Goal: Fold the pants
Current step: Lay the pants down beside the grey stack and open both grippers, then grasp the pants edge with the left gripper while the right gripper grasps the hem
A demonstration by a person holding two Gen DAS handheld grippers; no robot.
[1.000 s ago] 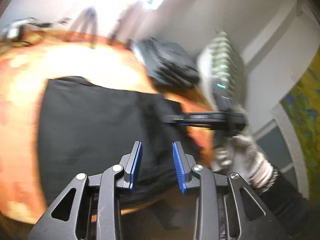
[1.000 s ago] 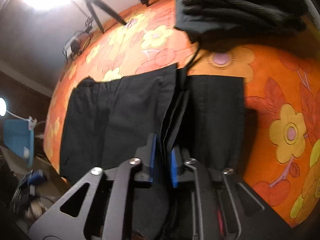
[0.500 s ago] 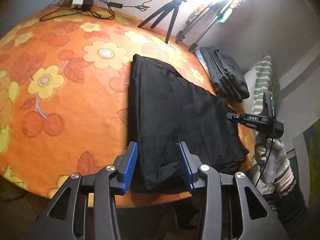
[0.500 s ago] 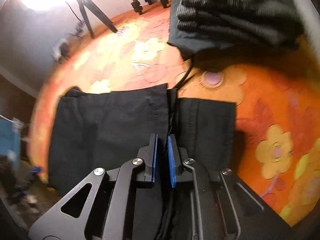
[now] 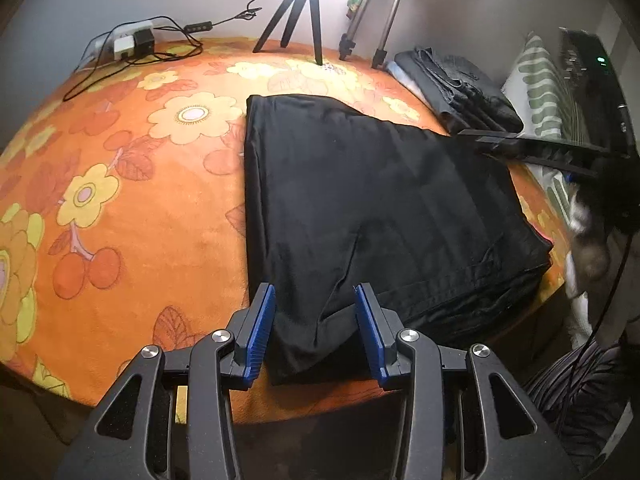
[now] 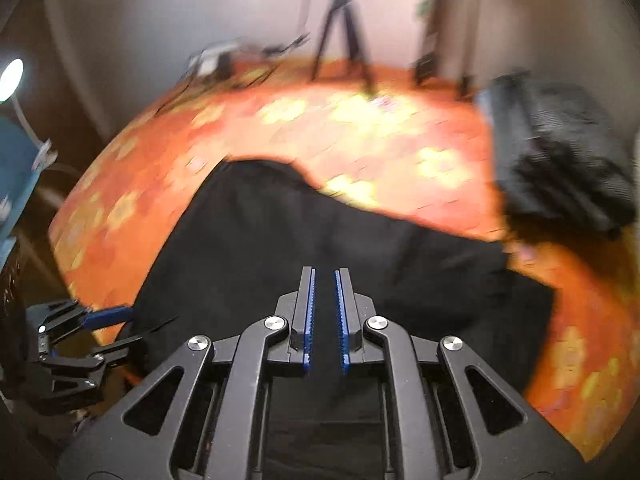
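Note:
Black pants (image 5: 380, 200) lie folded flat on the orange flowered blanket (image 5: 120, 200). My left gripper (image 5: 316, 320) is open, its blue pads (image 5: 262, 328) standing either side of the pants' near corner without pressing on it. In the blurred right wrist view the right gripper (image 6: 324, 276) hovers over the pants (image 6: 320, 232), jaws shut to a thin slit with nothing seen in it. The left wrist view shows the right gripper (image 5: 476, 142) over the pants' far right corner. My left gripper (image 6: 148, 320) appears at the lower left of the right wrist view.
A pile of folded dark clothes (image 5: 460, 88) lies at the back right, also blurred (image 6: 560, 152) in the right wrist view. Tripods (image 5: 296, 20) and a power strip with cables (image 5: 128, 44) stand along the wall. A striped pillow (image 5: 548, 92) and a gloved hand (image 5: 584, 248) are on the right.
The left gripper sank toward the pants' near corner with its jaws wider. The right gripper's jaws closed, and it rolled and swung away over the pants, which now lie flat.

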